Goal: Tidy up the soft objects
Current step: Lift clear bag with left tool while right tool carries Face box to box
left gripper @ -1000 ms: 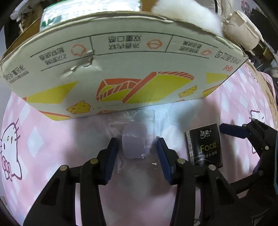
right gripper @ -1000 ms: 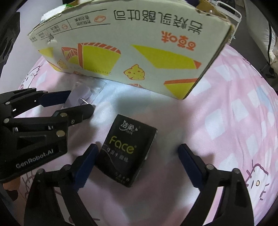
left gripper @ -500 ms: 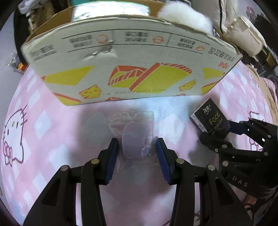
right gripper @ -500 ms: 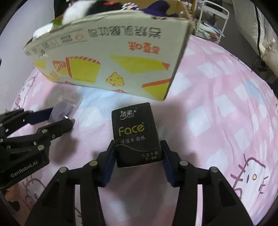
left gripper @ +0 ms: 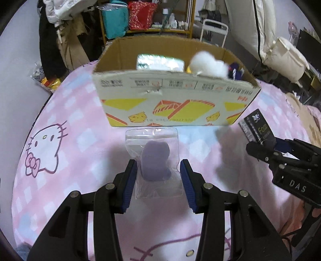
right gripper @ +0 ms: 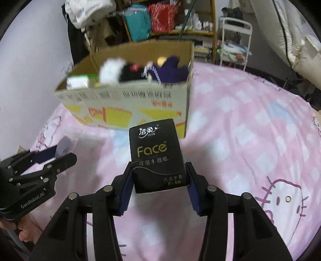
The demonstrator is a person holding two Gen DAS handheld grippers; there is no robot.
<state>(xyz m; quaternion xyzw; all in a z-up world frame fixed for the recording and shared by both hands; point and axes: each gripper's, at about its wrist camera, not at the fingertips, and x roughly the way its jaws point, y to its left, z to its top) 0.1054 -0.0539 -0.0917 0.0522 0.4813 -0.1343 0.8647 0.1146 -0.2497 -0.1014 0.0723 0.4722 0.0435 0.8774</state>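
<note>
A clear plastic bag with a purple soft pad (left gripper: 153, 160) hangs above the pink bed, and my left gripper (left gripper: 158, 180) is shut on it. In the right wrist view the same gripper (right gripper: 54, 156) and bag (right gripper: 66, 142) show at the left. My right gripper (right gripper: 159, 180) is shut on a black "Face" tissue pack (right gripper: 156, 152), held off the bed. The left wrist view has that pack (left gripper: 256, 128) and gripper (left gripper: 266, 144) at the right. Ahead of both stands an open cardboard box (left gripper: 176, 104) (right gripper: 130, 100) holding a white plush (left gripper: 208, 64), a green pack and dark cloth items.
The pink cat-print bedsheet (right gripper: 250, 130) spreads around the box. Behind the bed are cluttered shelves (left gripper: 150, 18) and a white metal rack (right gripper: 234, 40). White bedding (left gripper: 280, 54) is piled at the right. A hand (right gripper: 24, 235) holds the left gripper.
The right gripper closed on the tissue pack. Both grippers then rose off the bed with their items, so the box's open top and contents have come into sight.
</note>
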